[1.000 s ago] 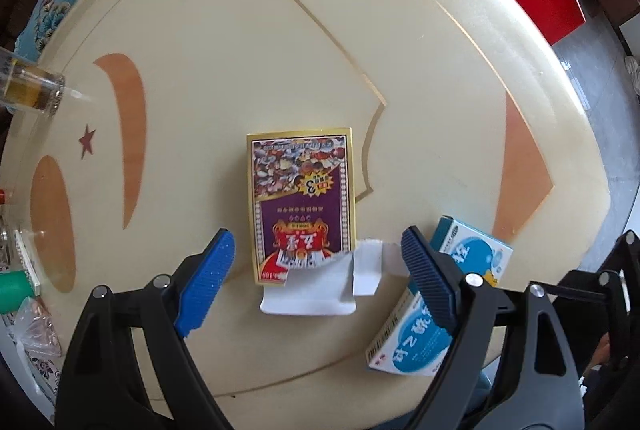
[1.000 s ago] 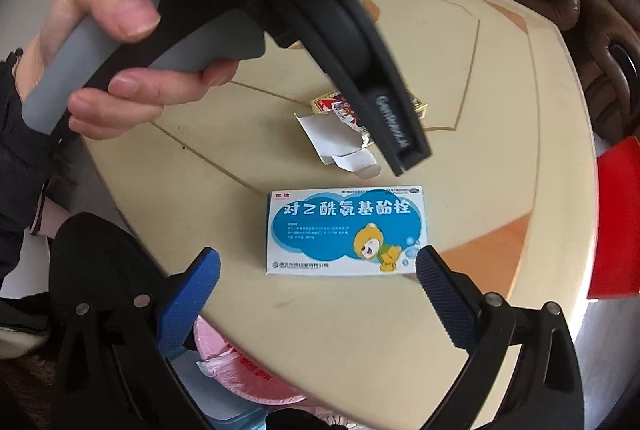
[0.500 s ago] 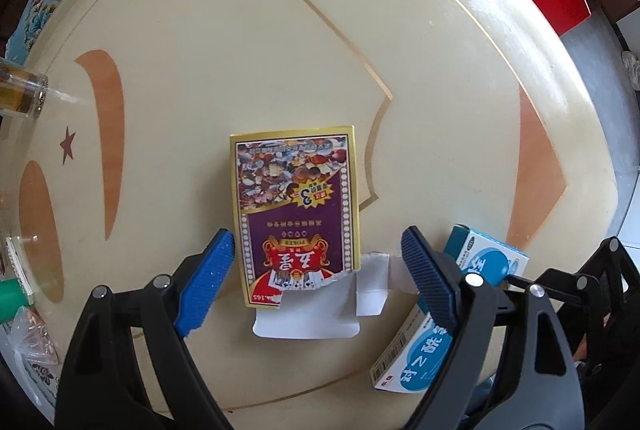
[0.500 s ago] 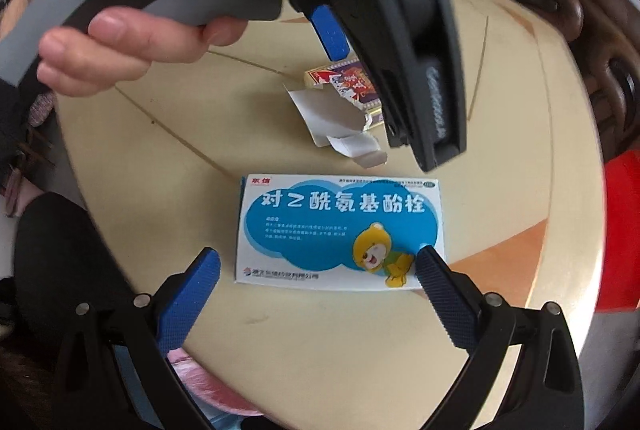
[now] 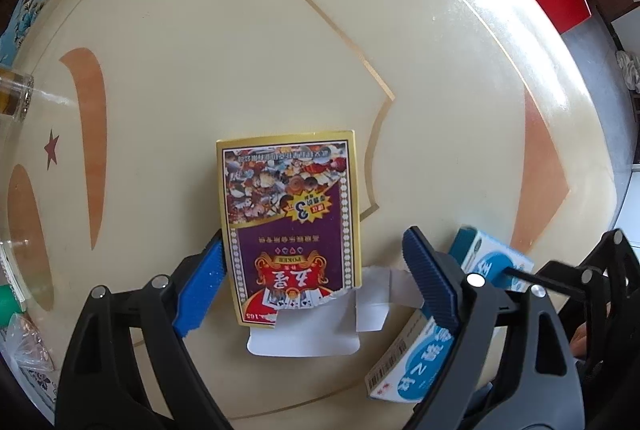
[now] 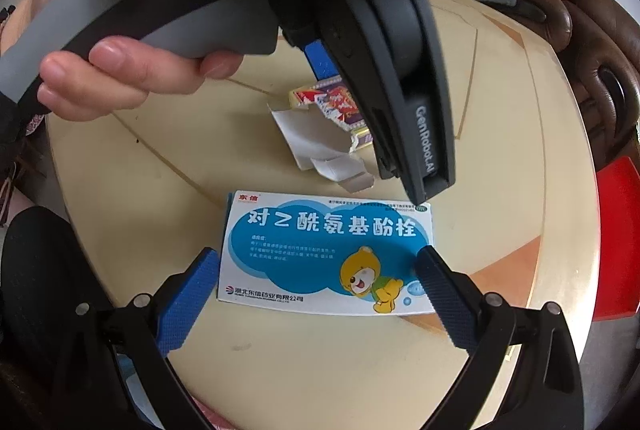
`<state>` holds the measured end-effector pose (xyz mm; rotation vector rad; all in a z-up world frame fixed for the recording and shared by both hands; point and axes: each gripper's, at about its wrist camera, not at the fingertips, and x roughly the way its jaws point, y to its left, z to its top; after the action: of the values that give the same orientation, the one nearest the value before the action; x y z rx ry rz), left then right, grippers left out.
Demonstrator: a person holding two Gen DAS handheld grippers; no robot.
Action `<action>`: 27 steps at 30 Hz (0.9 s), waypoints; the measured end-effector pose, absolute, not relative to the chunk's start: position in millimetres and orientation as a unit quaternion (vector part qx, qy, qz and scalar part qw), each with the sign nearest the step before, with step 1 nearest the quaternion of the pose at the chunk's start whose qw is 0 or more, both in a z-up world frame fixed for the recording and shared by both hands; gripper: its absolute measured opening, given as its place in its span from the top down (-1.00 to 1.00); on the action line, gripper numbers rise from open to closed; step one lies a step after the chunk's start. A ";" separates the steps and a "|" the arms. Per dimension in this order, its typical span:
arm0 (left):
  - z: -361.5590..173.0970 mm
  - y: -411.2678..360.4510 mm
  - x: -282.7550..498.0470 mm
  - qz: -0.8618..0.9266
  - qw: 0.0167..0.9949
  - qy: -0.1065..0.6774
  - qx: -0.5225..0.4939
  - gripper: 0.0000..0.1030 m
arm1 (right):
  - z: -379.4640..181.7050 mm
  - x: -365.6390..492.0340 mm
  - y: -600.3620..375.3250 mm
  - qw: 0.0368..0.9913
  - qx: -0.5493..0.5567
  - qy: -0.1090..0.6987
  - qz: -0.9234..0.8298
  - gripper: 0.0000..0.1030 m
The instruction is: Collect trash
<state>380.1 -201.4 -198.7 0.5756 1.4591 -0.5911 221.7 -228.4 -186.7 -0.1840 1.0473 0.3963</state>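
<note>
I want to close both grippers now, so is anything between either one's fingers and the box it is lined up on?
Nothing visible. The left hand-held gripper straddles the torn card box, open. The right hand-held gripper straddles the blue medicine box, open.

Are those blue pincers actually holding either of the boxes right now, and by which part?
Neither yet. The left gripper straddles the card box, open. The right gripper flanks the medicine box, open.

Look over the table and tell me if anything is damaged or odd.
The playing-card box is damaged: its near end is torn open, with a ragged edge, and the white flaps lie splayed flat on the table. The blue medicine box beside it looks intact.
</note>
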 end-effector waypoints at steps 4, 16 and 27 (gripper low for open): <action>-200.8 -203.5 379.5 -0.260 0.667 0.650 0.255 -0.75 | -188.1 220.6 -232.5 0.846 -0.083 0.490 0.191 -0.87; -206.3 -213.9 385.5 -0.268 0.665 0.648 0.259 -0.80 | -194.7 192.2 -225.3 0.873 -0.081 0.448 0.174 -0.88; -214.6 -216.1 382.8 -0.270 0.663 0.647 0.262 -0.85 | -198.7 165.0 -223.3 0.890 -0.068 0.419 0.166 -0.88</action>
<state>382.8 -216.1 -214.6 0.5909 1.4619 -0.6099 165.0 -223.3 -198.7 -0.1405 0.8696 0.3441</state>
